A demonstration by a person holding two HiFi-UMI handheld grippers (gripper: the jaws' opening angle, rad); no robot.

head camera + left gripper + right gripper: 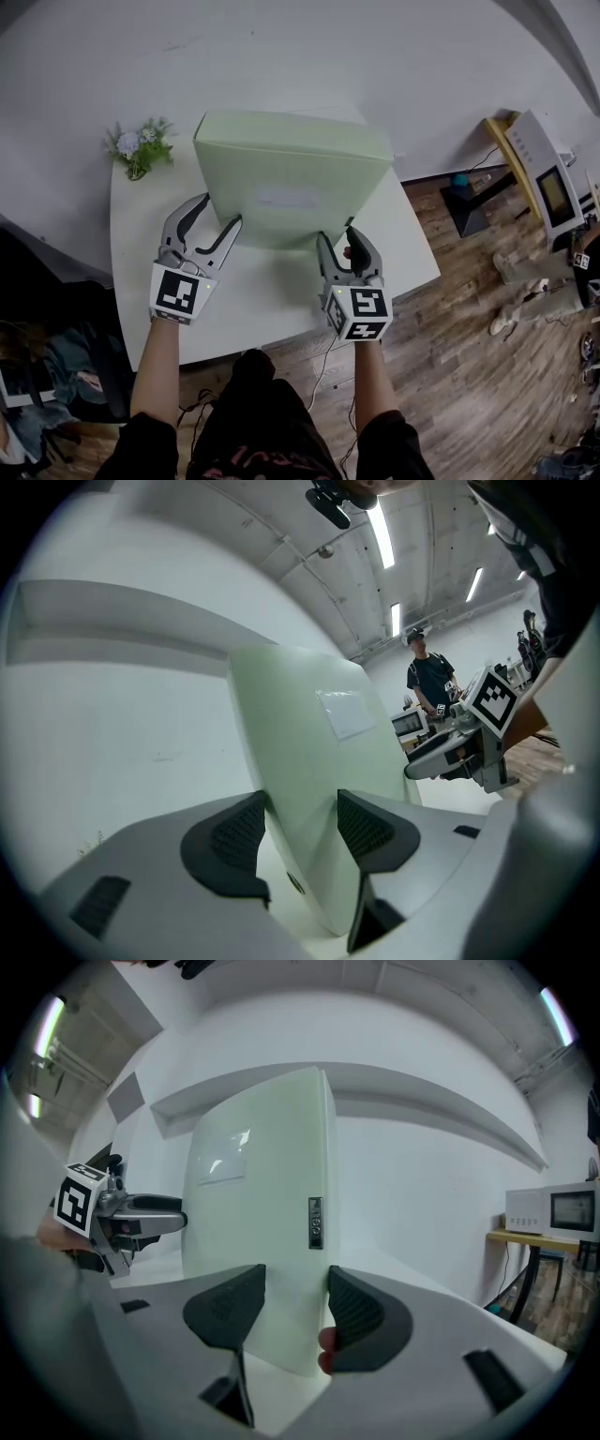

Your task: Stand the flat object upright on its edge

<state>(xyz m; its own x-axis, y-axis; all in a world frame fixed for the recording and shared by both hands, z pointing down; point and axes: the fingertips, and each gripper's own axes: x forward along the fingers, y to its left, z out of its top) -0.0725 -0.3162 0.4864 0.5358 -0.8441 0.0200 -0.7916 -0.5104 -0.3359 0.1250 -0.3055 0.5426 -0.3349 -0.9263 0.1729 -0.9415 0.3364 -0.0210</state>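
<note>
A pale green flat box [291,187] stands upright on its long edge on the white table [272,291], its broad face with a white label toward me. My left gripper [211,230] straddles its lower left end. In the left gripper view both dark pads press against the box [309,761], one on each side, at the left gripper [300,832]. My right gripper [342,246] holds the lower right end in the same way. In the right gripper view the box [262,1204] fills the gap between the pads of the right gripper [295,1307].
A small bunch of flowers [139,147] sits at the table's far left corner. To the right, off the table, a yellow stand carries a microwave-like unit [548,183] above wooden floor. A person [431,677] stands in the background. The wall runs just behind the box.
</note>
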